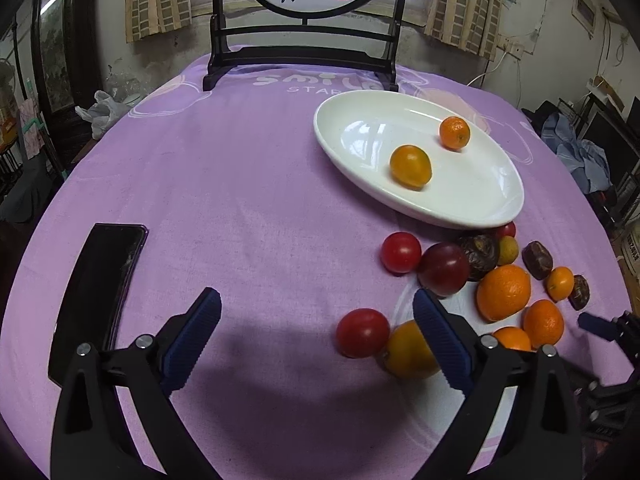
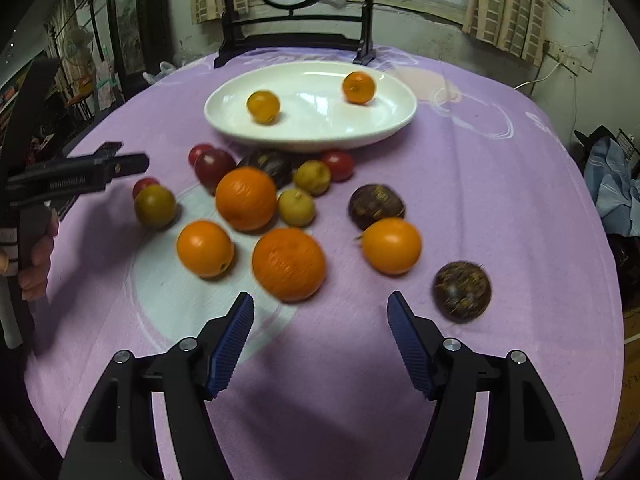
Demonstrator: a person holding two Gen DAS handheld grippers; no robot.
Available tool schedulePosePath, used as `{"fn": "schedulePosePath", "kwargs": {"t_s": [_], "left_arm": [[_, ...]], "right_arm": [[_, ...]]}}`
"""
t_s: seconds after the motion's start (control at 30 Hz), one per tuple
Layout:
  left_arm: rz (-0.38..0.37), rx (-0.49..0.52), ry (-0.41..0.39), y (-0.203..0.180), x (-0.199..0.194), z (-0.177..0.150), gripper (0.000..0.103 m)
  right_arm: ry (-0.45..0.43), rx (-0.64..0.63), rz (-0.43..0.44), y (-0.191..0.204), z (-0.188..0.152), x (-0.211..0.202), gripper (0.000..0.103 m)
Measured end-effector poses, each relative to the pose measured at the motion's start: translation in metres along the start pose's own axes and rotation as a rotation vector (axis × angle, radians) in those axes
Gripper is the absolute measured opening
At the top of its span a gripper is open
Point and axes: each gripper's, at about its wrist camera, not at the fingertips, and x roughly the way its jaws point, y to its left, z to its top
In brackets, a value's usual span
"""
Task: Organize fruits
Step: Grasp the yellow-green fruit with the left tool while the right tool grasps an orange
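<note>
A white oval plate holds a yellow-orange tomato and a small tangerine. Several loose fruits lie on the purple cloth in front of it: oranges, red tomatoes, yellow tomatoes and dark brown fruits. My left gripper is open and empty, with a red tomato and a yellow one just inside its right finger. My right gripper is open and empty, just short of the big orange.
A black phone lies left of the left gripper. A dark wooden stand with a round painted screen stands at the table's far edge. The left gripper and the hand holding it show at the right wrist view's left edge.
</note>
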Motion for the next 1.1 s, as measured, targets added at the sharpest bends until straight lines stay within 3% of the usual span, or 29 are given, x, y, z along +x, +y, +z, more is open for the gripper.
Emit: {"fn": "schedulePosePath", "kwargs": {"t_s": [0.17, 0.4, 0.47, 0.67, 0.83, 1.1], "left_arm": [[-0.065, -0.021, 0.003, 0.004, 0.001, 0.001, 0.095], [-0.083, -0.024, 0.011, 0.003, 0.001, 0.000, 0.095], [-0.093, 0.001, 0.020, -0.003, 0.000, -0.001, 0.095], [-0.122, 0.040, 0.057, -0.013, -0.005, -0.012, 0.095], [-0.103, 0.087, 0.097, -0.023, -0.003, -0.028, 0.095], [-0.109, 0.055, 0.184, -0.037, 0.014, -0.035, 0.095]], "right_arm": [[0.033, -0.010, -0.015, 0.011, 0.005, 0.016, 0.070], [0.021, -0.003, -0.015, 0.018, 0.024, 0.034, 0.069], [0.002, 0.004, 0.004, 0.018, 0.024, 0.032, 0.044], [-0.025, 0.044, 0.022, 0.009, 0.017, 0.026, 0.044], [-0.035, 0.058, 0.049, 0.006, 0.013, 0.024, 0.044], [-0.034, 0.070, 0.067, 0.000, 0.011, 0.022, 0.044]]}}
